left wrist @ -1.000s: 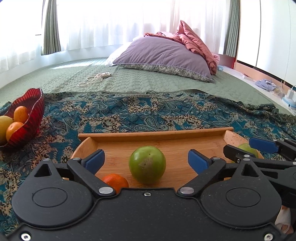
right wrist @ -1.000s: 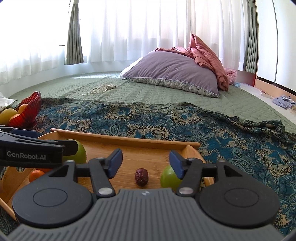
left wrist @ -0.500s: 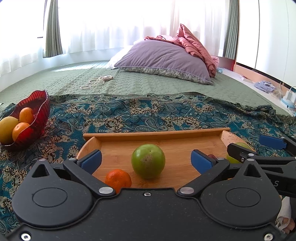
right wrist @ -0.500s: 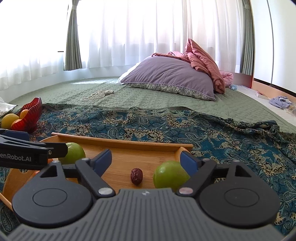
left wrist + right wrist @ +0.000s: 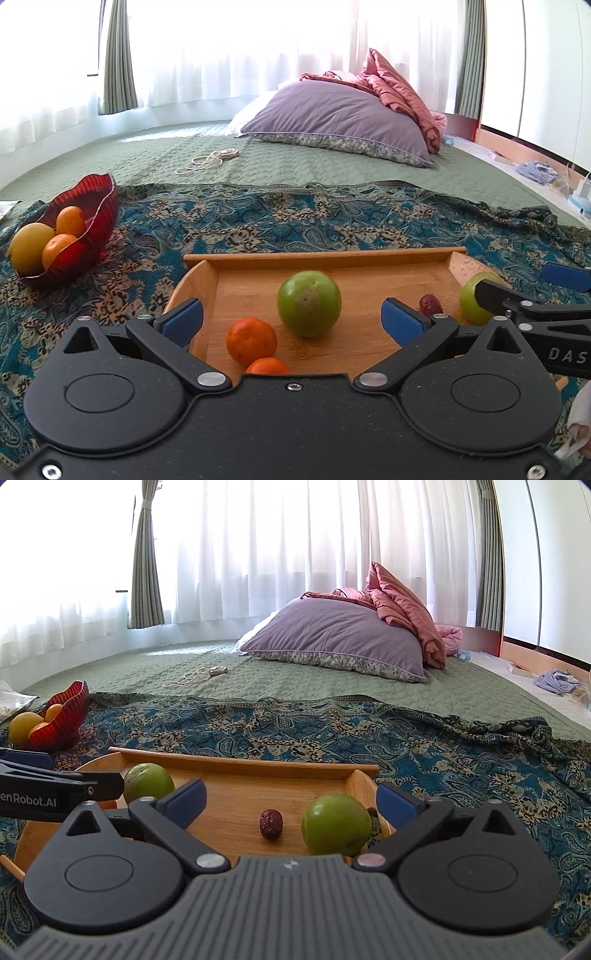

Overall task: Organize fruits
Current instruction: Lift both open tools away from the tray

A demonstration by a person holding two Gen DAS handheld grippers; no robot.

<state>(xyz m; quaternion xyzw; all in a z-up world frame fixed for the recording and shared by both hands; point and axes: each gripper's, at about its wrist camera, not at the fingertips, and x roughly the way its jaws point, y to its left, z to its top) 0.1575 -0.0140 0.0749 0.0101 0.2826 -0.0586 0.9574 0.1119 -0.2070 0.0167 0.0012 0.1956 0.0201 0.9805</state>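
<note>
Oranges (image 5: 251, 341) show only from left; both grippers' fingers (image 5: 183, 316) (image 5: 397, 800) spread wide, holding nothing.

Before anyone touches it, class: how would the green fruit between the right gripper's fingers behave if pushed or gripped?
The green fruit looks round, so it would probably roll across the flat tray if nudged. Its smooth, shiny skin might slip in the open right hand-held gripper. It looks firm, so probably not floppy.
</note>
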